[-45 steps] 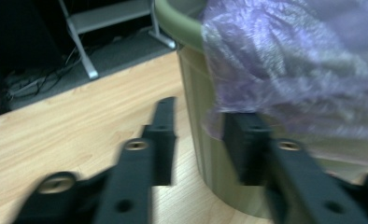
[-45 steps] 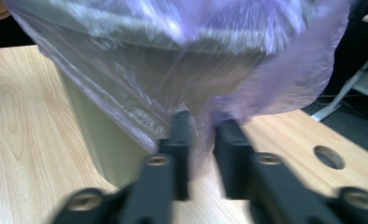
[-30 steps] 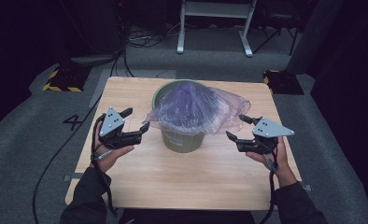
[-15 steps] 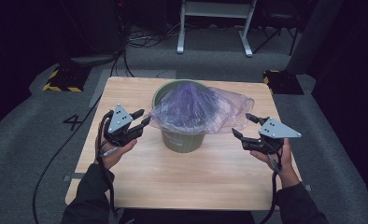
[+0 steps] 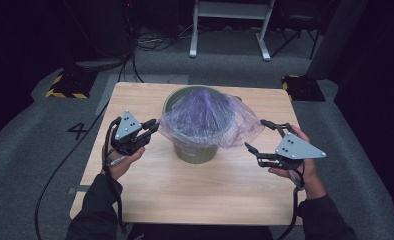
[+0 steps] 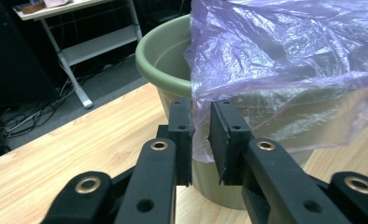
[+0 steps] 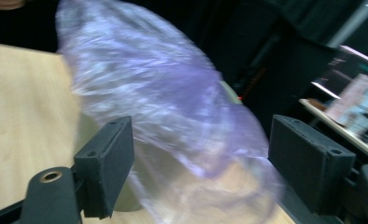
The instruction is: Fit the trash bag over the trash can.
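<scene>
An olive green bucket stands mid-table with a clear purple plastic bag draped over its rim. My left gripper is at the bag's left edge. In the left gripper view its jaws have just been closing; the bag's edge hangs in the narrow gap between the pads beside the bucket. My right gripper is at the bag's right edge, jaws wide and just opening a little further. The right gripper view is blurred; there the bag lies beyond the spread jaws, which press on nothing.
The wooden table has bare room in front of the bucket. Behind it stands a white metal frame. Striped black-and-yellow blocks sit on the floor at both far corners. A cable trails off the left.
My left gripper moved right to the bag's edge and its jaws closed from wide to a narrow gap around the film. The right gripper shifted only slightly.
</scene>
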`<state>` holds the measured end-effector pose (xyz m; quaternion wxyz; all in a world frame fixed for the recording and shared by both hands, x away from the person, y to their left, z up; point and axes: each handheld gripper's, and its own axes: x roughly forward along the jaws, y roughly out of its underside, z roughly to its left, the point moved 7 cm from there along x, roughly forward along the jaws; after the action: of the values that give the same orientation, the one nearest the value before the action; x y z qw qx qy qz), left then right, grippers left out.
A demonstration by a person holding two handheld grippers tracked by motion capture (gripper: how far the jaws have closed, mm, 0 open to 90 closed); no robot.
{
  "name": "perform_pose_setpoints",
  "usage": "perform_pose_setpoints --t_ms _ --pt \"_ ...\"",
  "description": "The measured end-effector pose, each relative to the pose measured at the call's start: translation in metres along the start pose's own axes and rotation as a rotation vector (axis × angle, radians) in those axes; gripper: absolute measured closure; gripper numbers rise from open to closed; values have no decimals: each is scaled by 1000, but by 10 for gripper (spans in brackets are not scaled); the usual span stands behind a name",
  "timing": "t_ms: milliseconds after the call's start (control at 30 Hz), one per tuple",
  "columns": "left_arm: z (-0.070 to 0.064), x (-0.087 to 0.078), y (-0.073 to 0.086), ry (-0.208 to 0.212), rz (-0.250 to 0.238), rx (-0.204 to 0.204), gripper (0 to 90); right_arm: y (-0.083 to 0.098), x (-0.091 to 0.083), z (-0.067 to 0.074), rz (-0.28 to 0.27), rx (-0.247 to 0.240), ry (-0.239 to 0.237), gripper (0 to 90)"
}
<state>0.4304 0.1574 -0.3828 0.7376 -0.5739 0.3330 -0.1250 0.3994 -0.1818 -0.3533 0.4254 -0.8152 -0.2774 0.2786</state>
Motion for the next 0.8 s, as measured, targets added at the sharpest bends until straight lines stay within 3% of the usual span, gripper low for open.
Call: perform_pose_setpoints --t_ms 133,300,433,500,600,800 --pt "2 2 1 3 4 -10 802 -1 11 14 17 -43 -82 235" --pt "3 7 2 2 18 -2 809 -5 27 20 51 -87 -85 276" --pt "5 11 3 -2 34 2 817 -9 33 13 44 -84 -57 522" --pt "7 14 4 -5 48 11 825 -12 35 8 40 -64 -71 687" --pt "10 19 5 -7 72 13 831 -15 40 -3 46 -50 -50 819" --pt "17 28 5 -13 97 15 832 -21 52 -20 54 5 -24 882"
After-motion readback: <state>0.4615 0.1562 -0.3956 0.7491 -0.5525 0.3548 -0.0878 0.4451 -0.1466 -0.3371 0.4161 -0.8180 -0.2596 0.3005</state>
